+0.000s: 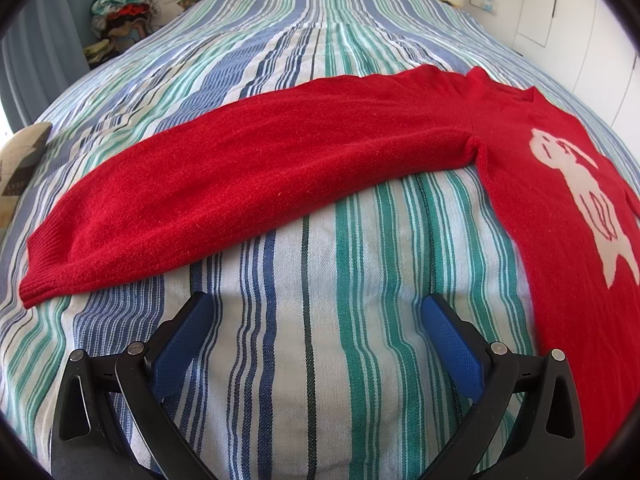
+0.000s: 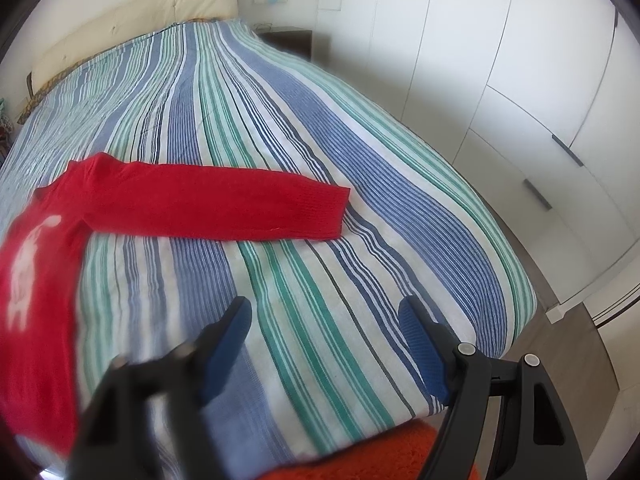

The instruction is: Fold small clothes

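While our left gripper and right gripper hang spread and empty, the fuzzy red knit sweater lies flat on the striped woven bedspread. Its white motif is cut off and blurred.

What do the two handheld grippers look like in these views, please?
Both the left gripper and the right gripper have black plastic linkage arms with triangular cut-outs and round silver pivot pins, ending in textured blue pads. No cables or markings show.

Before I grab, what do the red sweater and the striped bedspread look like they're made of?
The red sweater looks like a soft wool-type knit: fuzzy matte surface, ribbed cuff, with a knitted-in white figure; the exact fibre is unclear. The striped bedspread looks like woven cotton: a visible coarse weave, matte, lightly wrinkled.
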### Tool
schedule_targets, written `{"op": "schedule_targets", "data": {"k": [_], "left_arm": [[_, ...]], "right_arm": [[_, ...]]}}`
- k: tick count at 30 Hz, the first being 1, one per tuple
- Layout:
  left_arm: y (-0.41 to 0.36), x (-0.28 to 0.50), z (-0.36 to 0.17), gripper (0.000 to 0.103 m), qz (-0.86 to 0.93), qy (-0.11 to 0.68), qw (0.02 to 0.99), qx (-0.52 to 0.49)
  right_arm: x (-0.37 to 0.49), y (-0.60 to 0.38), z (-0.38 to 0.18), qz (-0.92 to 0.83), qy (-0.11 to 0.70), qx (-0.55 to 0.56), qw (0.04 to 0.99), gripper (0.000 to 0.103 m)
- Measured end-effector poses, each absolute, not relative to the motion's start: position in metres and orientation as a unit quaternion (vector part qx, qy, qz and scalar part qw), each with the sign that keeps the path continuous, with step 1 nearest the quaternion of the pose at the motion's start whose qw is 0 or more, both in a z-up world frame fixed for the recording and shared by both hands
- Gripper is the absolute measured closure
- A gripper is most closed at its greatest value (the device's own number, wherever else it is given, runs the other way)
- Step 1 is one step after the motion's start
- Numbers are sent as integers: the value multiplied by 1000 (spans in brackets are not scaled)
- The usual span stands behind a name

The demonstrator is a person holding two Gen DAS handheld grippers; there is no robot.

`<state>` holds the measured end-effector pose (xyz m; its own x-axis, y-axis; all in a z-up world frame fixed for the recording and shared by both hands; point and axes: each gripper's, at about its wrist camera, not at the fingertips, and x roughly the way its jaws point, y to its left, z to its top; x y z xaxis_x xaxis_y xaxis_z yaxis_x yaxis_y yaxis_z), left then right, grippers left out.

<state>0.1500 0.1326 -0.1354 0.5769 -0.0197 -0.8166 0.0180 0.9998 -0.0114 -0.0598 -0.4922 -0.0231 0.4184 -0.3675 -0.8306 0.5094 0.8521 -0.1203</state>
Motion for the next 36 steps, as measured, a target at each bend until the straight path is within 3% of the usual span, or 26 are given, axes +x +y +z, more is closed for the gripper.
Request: {"op": "schedule_targets", "data": {"k": [17,36], "left_arm": [[133,150,-136,0,-11,460,888,-1],[133,150,-135,0,-10,459,888,-2]], "right_arm": [[-70,-507,-19,-241,449,125,851,28],[-65,-500,-22,-246,459,101,848,28]]}}
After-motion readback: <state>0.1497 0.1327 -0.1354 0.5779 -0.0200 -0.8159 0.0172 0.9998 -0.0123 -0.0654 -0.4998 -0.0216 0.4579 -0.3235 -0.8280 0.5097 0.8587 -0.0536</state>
